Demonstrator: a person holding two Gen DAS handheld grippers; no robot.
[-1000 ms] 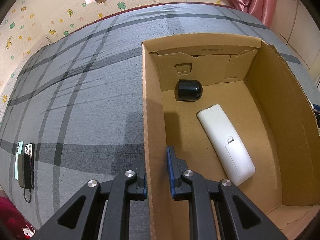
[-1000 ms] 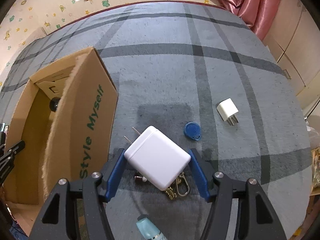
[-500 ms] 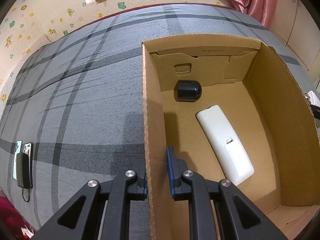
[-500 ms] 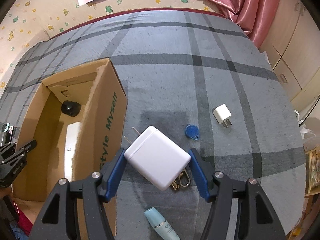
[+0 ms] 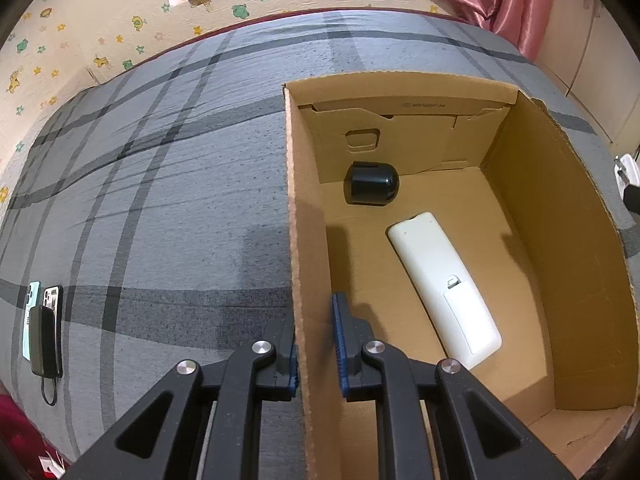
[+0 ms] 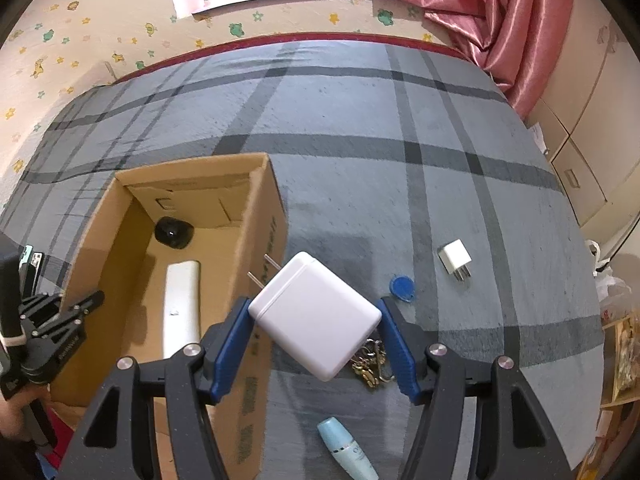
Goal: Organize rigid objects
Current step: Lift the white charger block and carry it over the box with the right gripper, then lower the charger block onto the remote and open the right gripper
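Observation:
My right gripper is shut on a large white charger block, held above the grey plaid bedspread just right of the cardboard box; its two prongs point toward the box. My left gripper is shut on the box's left wall, one finger outside and one inside. Inside the box lie a black rounded object and a white remote. In the right wrist view the left gripper shows at the box's near left corner.
On the bedspread right of the box lie a small white plug, a blue tag, a bunch of keys and a pale blue tube. Phones with a black power bank lie far left. A pink curtain hangs at the back right.
My right gripper has risen with the charger block, so the bedspread looks farther away and more of the box's inside shows. The left gripper and box have kept still.

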